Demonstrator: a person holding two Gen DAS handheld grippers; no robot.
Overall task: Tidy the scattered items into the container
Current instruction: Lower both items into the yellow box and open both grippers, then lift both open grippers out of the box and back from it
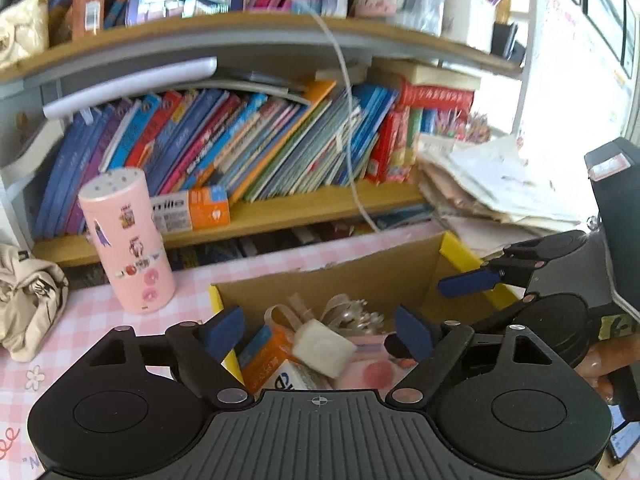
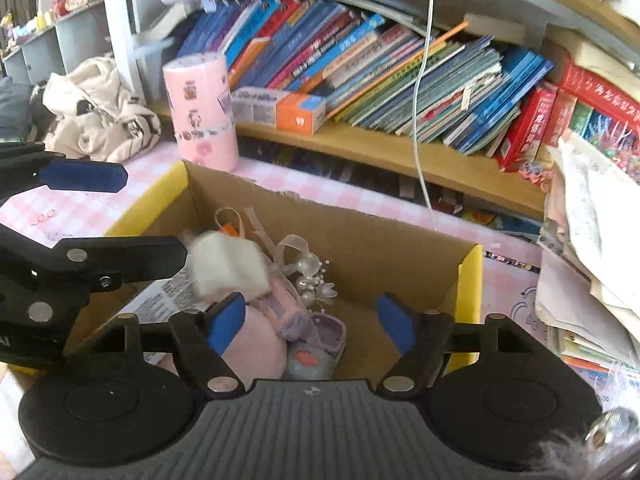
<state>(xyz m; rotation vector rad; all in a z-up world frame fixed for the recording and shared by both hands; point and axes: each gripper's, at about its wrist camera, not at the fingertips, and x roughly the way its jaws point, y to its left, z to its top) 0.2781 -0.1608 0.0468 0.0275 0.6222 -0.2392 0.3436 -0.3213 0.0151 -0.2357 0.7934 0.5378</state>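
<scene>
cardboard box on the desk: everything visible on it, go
The cardboard box is open-topped, brown inside with yellow edges and outer faces, its far rim torn and uneven. It sits upright on the pink checked tablecloth, in front of the bookshelf, the pink cylinder just behind its left corner. Inside lie a pink plush item, pearl-and-ribbon trim, an orange packet and a white square piece. Both tongs hang over it, open; whether they touch its walls is unclear.
</scene>
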